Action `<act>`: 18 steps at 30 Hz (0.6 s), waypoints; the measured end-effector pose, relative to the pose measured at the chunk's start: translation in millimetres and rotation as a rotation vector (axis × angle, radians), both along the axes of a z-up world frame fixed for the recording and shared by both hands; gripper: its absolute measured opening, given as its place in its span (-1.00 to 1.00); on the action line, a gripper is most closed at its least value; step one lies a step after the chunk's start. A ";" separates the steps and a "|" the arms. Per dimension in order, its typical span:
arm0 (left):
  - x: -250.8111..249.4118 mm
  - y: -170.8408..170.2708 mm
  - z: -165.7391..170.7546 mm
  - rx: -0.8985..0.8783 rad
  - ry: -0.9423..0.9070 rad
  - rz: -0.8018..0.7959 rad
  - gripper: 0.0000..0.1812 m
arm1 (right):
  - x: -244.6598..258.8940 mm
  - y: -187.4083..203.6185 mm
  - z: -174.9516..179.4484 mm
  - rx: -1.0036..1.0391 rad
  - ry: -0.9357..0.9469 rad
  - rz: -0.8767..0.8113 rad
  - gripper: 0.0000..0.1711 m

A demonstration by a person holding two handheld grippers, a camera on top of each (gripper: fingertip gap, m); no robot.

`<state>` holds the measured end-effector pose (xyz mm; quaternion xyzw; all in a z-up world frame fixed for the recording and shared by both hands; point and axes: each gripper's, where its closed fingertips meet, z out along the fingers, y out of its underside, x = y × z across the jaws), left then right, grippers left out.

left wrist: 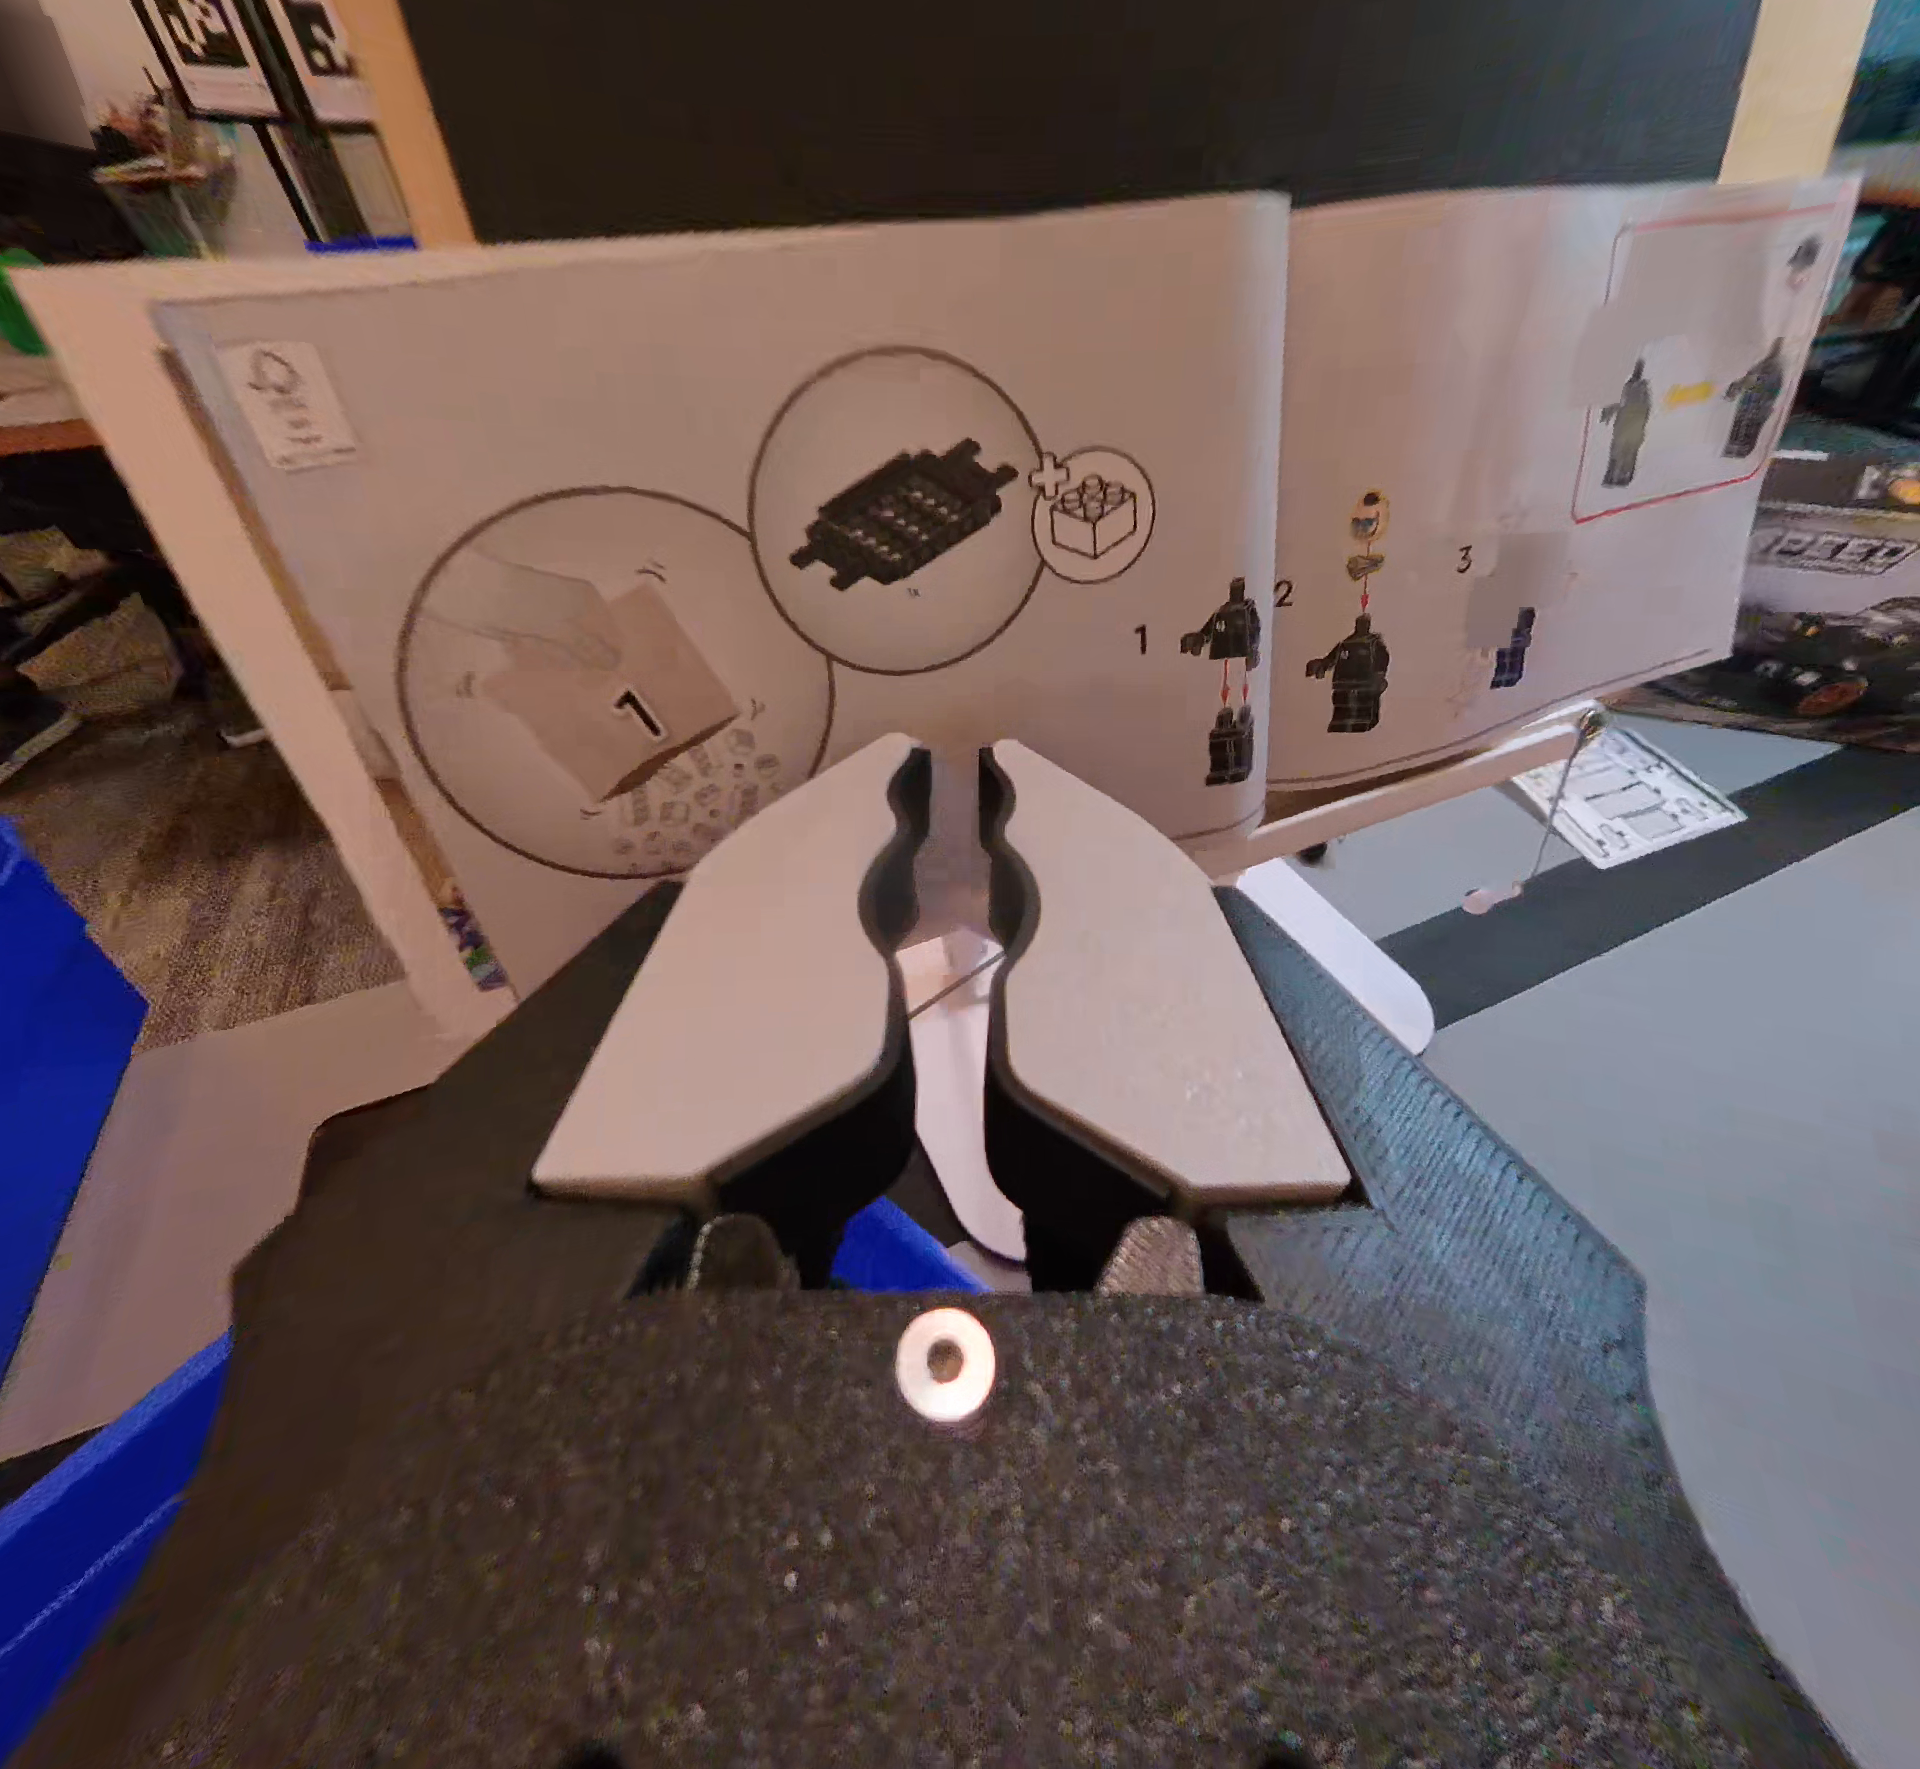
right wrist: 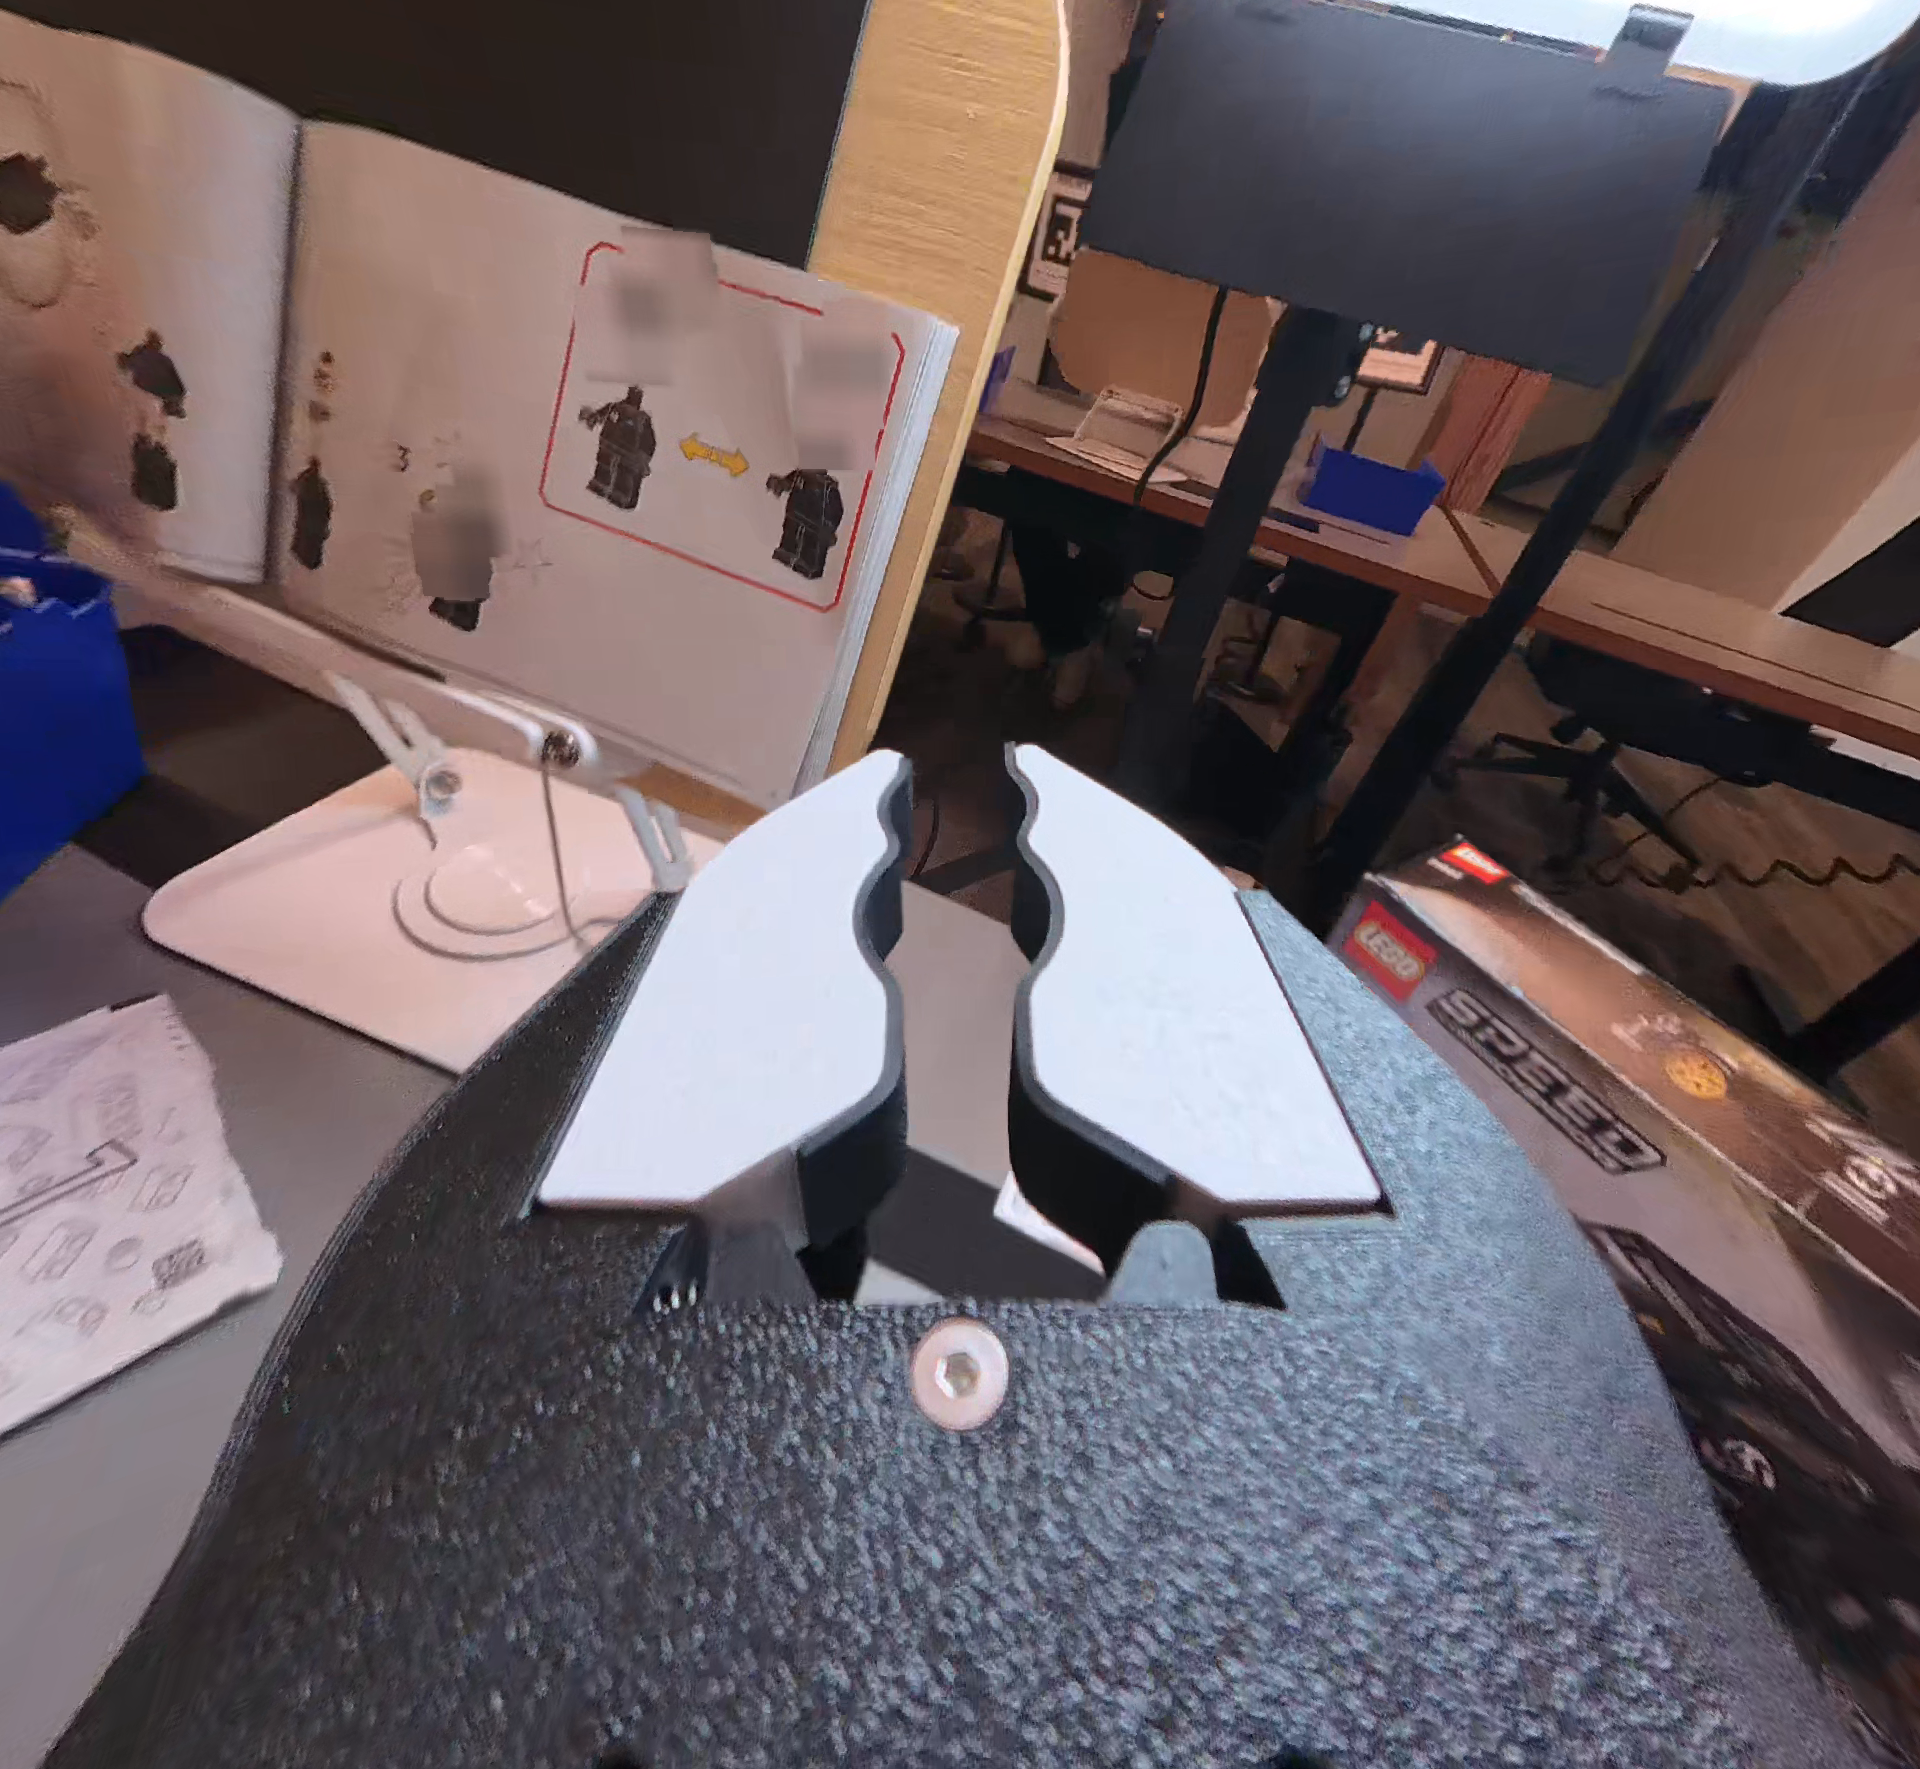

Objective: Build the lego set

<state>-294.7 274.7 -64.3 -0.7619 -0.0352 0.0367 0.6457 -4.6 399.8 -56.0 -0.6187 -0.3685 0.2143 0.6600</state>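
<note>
An open instruction booklet point(left wrist: 727, 431) stands propped on a white stand point(left wrist: 1340, 950) right in front of my left gripper point(left wrist: 951, 758). The left jaws are a narrow gap apart and hold nothing; their tips point at the booklet's lower edge, close to it. My right gripper point(right wrist: 961, 758) is also slightly open and empty. It hovers over the table's far edge, to the right of the booklet point(right wrist: 623, 431) and its stand base point(right wrist: 312, 909).
A blue bin point(left wrist: 62, 1044) sits at the left and also shows in the right wrist view point(right wrist: 52, 680). A dark toy set box point(right wrist: 1558, 1044) lies at the right. A printed paper sheet point(right wrist: 94, 1189) lies on the grey table point(left wrist: 1714, 1148). A dark board with a wooden edge point(right wrist: 956, 161) stands behind. The left gripper's tips are roughly 30 cm from the right gripper's.
</note>
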 end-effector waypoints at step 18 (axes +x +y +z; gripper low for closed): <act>182.3 -199.6 -51.6 0.115 -0.008 -0.284 -1.00 | -98.3 40.6 -182.7 -0.076 -0.480 0.236 -0.47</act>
